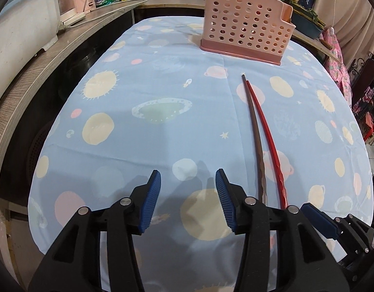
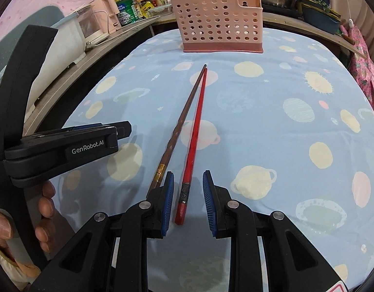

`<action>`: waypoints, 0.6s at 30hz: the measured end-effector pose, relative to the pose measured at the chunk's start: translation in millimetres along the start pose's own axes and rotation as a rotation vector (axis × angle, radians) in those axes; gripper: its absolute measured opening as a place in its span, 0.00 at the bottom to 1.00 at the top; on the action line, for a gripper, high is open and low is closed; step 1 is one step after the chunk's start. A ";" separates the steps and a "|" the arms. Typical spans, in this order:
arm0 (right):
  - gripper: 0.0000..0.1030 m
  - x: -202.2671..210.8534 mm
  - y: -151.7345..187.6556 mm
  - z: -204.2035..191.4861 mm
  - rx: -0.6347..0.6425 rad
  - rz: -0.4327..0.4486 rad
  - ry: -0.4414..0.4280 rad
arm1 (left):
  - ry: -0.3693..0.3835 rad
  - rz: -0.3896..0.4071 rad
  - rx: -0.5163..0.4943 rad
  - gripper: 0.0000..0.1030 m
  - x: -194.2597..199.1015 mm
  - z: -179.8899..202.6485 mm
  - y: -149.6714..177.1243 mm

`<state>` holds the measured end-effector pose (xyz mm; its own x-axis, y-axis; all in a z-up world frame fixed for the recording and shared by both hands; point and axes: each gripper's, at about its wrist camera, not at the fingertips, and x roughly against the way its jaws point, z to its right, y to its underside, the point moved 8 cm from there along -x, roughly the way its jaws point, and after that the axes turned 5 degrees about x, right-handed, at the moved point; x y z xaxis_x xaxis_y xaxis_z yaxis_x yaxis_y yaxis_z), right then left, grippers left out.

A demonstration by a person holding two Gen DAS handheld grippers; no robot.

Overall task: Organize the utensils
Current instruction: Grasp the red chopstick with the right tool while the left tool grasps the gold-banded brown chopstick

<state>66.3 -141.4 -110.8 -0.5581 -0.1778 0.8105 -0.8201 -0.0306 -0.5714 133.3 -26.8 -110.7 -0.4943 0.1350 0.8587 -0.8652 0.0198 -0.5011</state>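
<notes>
a: how far along is the sorting?

b: barely begun, i'd judge. the red chopstick (image 2: 192, 143) and the brown chopstick (image 2: 181, 126) lie on the table (image 2: 272, 146), running from the lower middle of the right wrist frame up to the centre, tips almost meeting. the pink utensil holder (image 2: 219, 22) stands at the top centre of that frame, well apart from them. something dark shows inside its low right compartment, too small to name.

a: and the right hand-held gripper (image 2: 188, 203)?

b: jaws spread wide at the bottom centre, with the thick end of the red chopstick between the pads but not pinched. the brown one's end sits just outside the left pad, partly hidden behind it.

a: the left hand-held gripper (image 1: 188, 200)?

b: also spread apart and holding nothing, over bare cloth in the lower middle of its own frame, chopsticks just to the right of it.

a: so what remains?

b: both chopsticks to grasp, lift and stand in the holder.
</notes>
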 end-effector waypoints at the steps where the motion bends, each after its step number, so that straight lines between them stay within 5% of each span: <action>1: 0.24 -0.9 1.2 -1.2 0.002 -0.003 -0.001 | -0.001 0.000 0.002 0.44 0.2 -1.2 0.6; 18: 0.19 -10.5 9.3 -5.7 0.033 -0.016 0.024 | -0.002 -0.020 0.009 0.46 -1.5 -5.4 7.7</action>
<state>63.8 -134.2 -124.0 -0.5482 -0.1536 0.8221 -0.8245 -0.0657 -0.5621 127.9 -21.5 -116.4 -0.4769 0.1329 0.8689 -0.8756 0.0141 -0.4827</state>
